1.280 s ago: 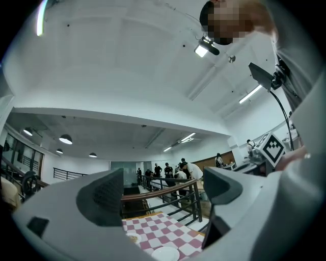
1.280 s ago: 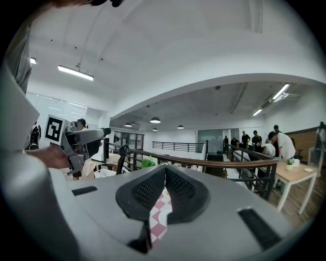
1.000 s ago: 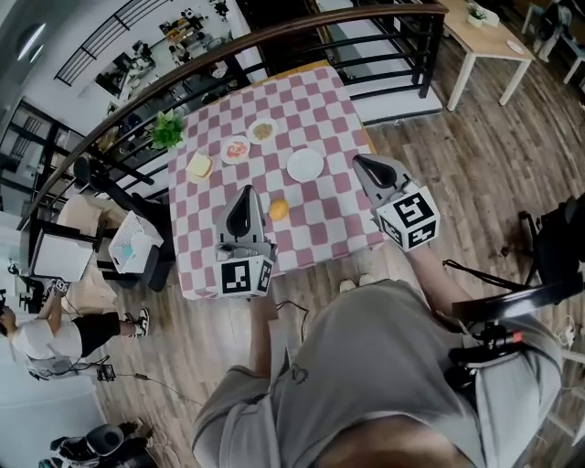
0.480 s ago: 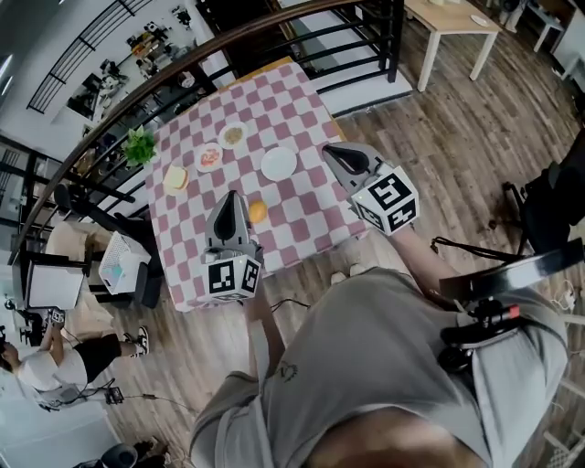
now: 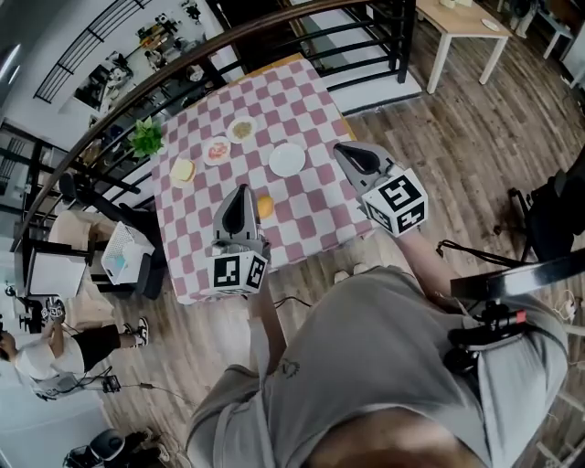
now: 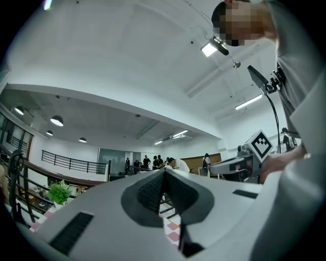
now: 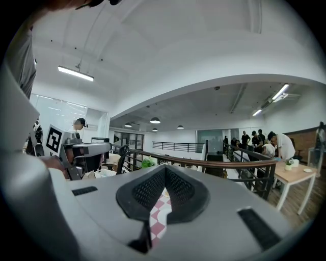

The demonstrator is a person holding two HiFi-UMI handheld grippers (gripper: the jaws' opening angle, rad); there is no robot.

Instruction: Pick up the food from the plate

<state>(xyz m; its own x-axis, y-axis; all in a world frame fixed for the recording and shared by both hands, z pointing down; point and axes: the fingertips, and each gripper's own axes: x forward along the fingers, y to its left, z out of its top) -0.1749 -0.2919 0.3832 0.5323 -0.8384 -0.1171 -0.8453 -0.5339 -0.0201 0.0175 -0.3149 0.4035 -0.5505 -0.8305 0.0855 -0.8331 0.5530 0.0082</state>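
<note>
A plank floor point(image 5: 475, 155) runs under a square bench point(image 5: 315, 196) covered with a pink-and-white checked cloth, set close to a dark railing point(image 5: 183, 64) with a wooden top rail. A pale wooden table point(image 5: 462, 20) stands well apart, past the bench's far right corner. A green plant point(image 5: 146, 137) sits just off the far left corner.

A white plate point(image 5: 287, 159) lies about the middle of the bench, a little toward the right edge. Two smaller plates lie nearer the far edge: one carries something pale brown point(image 5: 242, 129), the other something red and white point(image 5: 218, 149). A slice of bread point(image 5: 183, 170) lies close to the far left corner. A round orange piece of food point(image 5: 265, 207) rests on the cloth between the white plate and the near edge, not on any plate.

The left tool point(image 5: 242, 191) hangs over the near half of the bench with its tip just beside the orange food, on that food's left. Its jaws are pressed together with nothing between them. The right tool point(image 5: 344, 150) is held over the right edge, near the white plate. Its jaws are also together and hold nothing; only checked cloth shows below them in its own view.

A person in a grey shirt point(image 5: 366, 366) holds both tools from the near edge.
</note>
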